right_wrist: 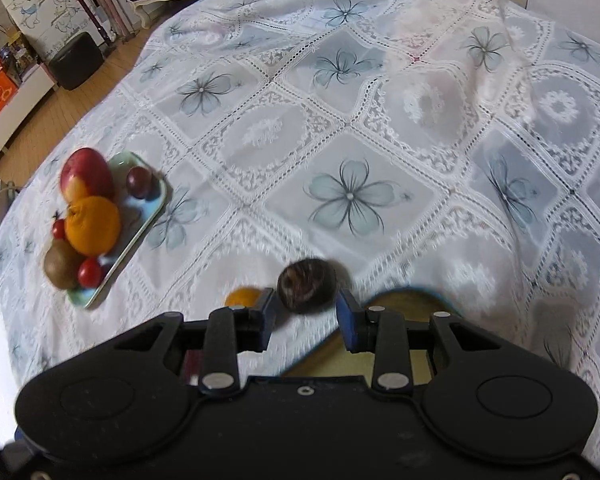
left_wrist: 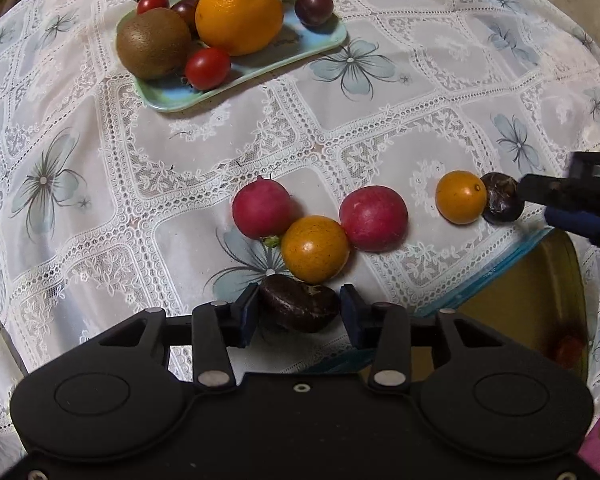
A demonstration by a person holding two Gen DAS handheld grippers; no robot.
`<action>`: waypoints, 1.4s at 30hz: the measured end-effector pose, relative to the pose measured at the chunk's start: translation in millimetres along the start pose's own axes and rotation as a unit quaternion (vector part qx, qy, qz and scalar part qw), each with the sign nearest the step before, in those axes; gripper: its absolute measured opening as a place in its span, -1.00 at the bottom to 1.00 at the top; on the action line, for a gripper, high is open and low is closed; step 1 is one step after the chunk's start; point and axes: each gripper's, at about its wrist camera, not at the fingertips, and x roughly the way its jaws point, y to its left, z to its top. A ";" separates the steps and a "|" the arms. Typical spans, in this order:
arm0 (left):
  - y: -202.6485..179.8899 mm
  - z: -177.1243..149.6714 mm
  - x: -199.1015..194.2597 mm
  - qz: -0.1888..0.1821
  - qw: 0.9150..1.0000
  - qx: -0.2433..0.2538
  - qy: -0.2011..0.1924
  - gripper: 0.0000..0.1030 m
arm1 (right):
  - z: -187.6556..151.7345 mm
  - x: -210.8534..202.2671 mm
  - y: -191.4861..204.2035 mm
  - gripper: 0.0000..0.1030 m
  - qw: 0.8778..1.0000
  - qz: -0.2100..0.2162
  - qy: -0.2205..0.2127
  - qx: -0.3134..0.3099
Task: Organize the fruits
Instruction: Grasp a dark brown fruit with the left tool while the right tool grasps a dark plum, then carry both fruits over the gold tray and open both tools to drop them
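My left gripper (left_wrist: 299,309) is open around a dark brown chestnut (left_wrist: 298,307) lying on the tablecloth, with gaps at both pads. Just beyond lie two red radishes (left_wrist: 261,212) (left_wrist: 373,218) and an orange fruit (left_wrist: 315,249). Further right a second orange fruit (left_wrist: 460,197) touches a dark round chestnut (left_wrist: 502,198). My right gripper (right_wrist: 306,304) is open with that dark round chestnut (right_wrist: 306,286) between its fingertips; it shows in the left wrist view (left_wrist: 556,200) at the right edge. A light blue tray (left_wrist: 324,38) holds an orange, kiwi, apple, cherry tomatoes and a plum.
A round yellow plate with a blue rim (left_wrist: 540,280) sits at the near right, holding a small red fruit (left_wrist: 568,346); it also shows in the right wrist view (right_wrist: 404,300). The white lace tablecloth (right_wrist: 356,128) covers the table. Furniture and floor lie beyond the far left.
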 end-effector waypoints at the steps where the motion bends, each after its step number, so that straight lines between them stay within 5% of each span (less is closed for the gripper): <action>1: 1.0 0.0 -2.5 -0.001 1.000 -0.002 -0.002 -0.03 | 2.1 6.5 1.4 -0.30 1.000 -0.005 0.002 0.001; 14: 6.1 0.7 -22.1 -0.008 1.000 -0.010 -0.025 -0.03 | 10.7 66.5 13.6 -0.12 0.999 -0.031 0.043 0.005; 22: 7.2 -4.5 -30.2 -0.008 0.999 -0.011 -0.029 -0.03 | 8.1 64.2 17.8 -0.17 0.999 -0.041 0.035 0.003; 42: 10.1 -53.3 -88.5 -0.013 0.998 -0.012 -0.060 -0.03 | -44.7 -63.2 2.2 -0.16 1.000 0.002 -0.025 -0.005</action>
